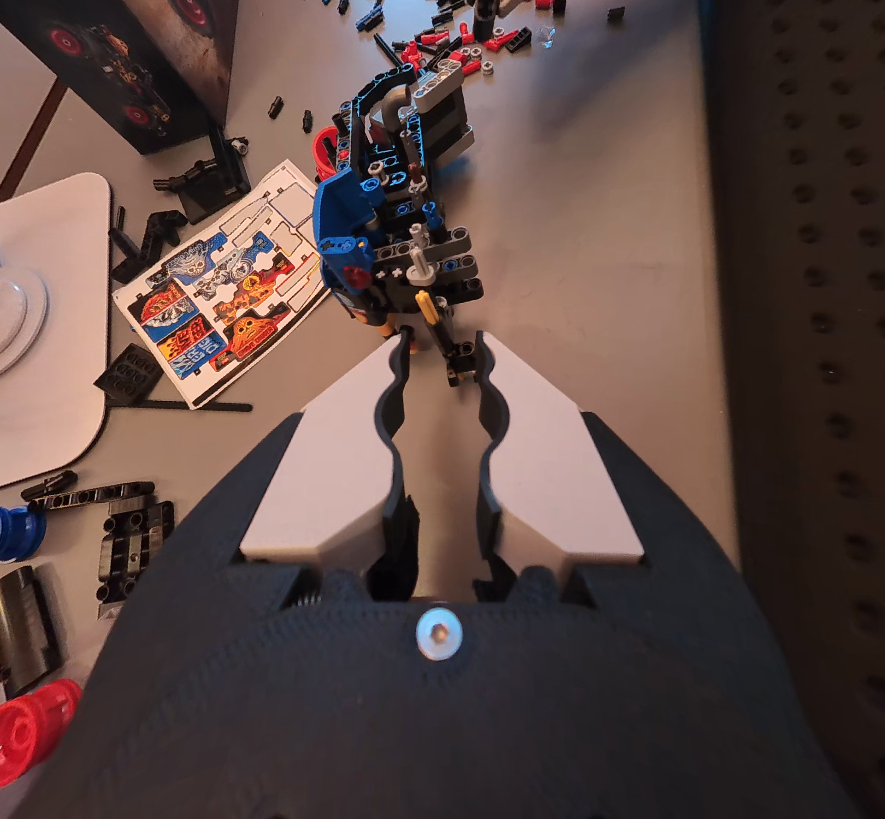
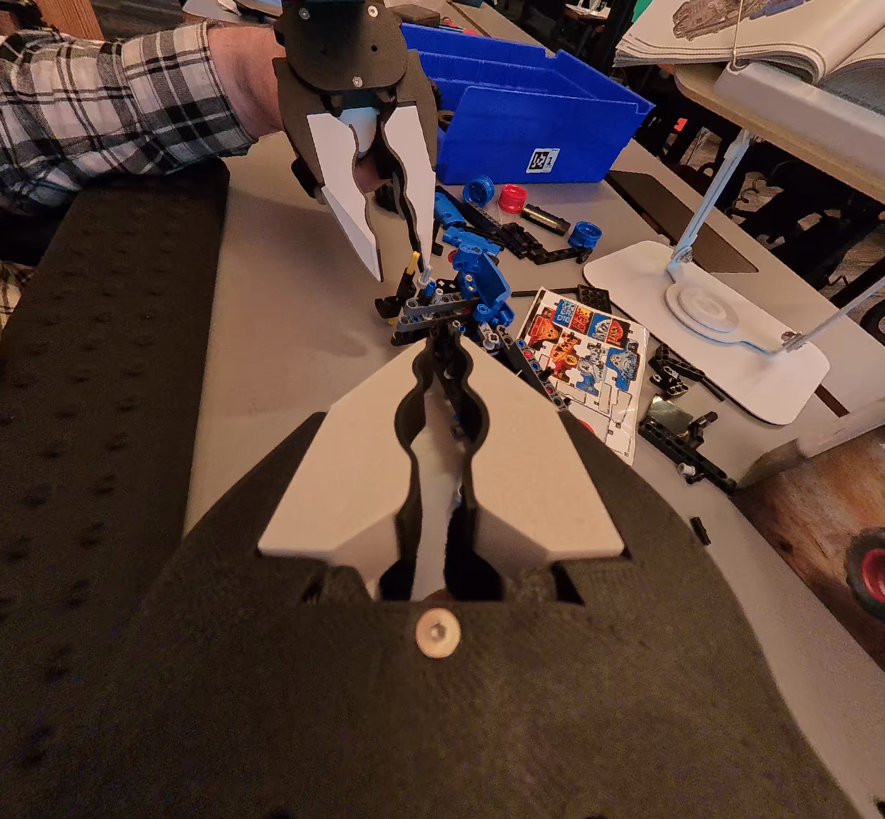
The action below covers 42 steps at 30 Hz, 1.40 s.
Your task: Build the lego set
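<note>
- Lengthwise on the grey tabletop lies the half-built black, blue and grey lego vehicle chassis, its long axis running from the left gripper toward the right gripper across from it.
- Its curved blue body panel faces the printed sticker sheet, which lies flat just beside the model.
- A yellow axle pin and a light grey axle stick up from the end nearest the left gripper.
- The left gripper is spread apart and holds nothing; its tips sit just short of that end.
- The right gripper is clamped on the chassis's far end, black beams showing between its fingers.
- Loose red, black and blue pins lie scattered beyond the model.
- A blue plastic bin stands behind, past loose wheel hubs.
</note>
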Each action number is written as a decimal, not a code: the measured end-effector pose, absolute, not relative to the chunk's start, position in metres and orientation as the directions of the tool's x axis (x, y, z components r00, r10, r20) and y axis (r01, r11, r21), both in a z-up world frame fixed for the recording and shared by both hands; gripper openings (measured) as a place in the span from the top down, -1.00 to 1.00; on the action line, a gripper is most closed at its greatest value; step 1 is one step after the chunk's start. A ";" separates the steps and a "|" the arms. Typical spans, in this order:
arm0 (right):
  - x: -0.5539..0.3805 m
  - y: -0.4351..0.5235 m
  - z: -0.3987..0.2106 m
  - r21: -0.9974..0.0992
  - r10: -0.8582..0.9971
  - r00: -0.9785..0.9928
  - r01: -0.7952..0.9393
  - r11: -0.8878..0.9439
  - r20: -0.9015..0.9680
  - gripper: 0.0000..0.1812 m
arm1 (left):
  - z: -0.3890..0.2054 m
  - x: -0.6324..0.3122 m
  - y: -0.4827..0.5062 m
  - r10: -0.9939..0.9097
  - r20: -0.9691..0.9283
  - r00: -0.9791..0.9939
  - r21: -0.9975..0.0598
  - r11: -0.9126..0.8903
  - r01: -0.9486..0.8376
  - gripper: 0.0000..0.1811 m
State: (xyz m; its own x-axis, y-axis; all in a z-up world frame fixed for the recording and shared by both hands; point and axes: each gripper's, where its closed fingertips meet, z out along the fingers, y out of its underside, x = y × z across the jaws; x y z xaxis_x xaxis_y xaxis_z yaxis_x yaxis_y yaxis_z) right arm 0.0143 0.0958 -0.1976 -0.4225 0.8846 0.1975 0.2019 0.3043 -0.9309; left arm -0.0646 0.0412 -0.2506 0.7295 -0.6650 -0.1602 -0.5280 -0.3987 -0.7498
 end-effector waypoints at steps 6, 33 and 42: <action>0.014 0.095 -0.198 -0.930 0.883 -0.425 0.203 0.306 0.198 0.94 | -0.251 -0.065 0.041 -0.665 -0.163 0.729 -0.747 -0.399 -0.532 0.72; -0.018 0.056 -0.138 -0.973 0.879 -0.444 0.062 0.221 0.172 0.94 | -0.160 -0.005 0.062 -0.607 -0.320 0.727 -0.915 0.001 -0.402 0.76; -0.038 0.049 -0.119 -0.983 0.855 -0.497 0.024 0.184 0.148 0.94 | -0.135 -0.029 0.064 -0.514 -0.289 0.808 -0.952 0.067 -0.299 0.95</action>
State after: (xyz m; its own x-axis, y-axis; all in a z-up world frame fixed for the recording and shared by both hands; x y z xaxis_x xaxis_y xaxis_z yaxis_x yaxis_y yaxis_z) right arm -0.0376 0.0489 -0.1191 -0.4968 0.8552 0.1479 0.0244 0.1842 -0.9826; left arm -0.0286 0.0640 -0.1352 0.8078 -0.5136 -0.2895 -0.2987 0.0668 -0.9520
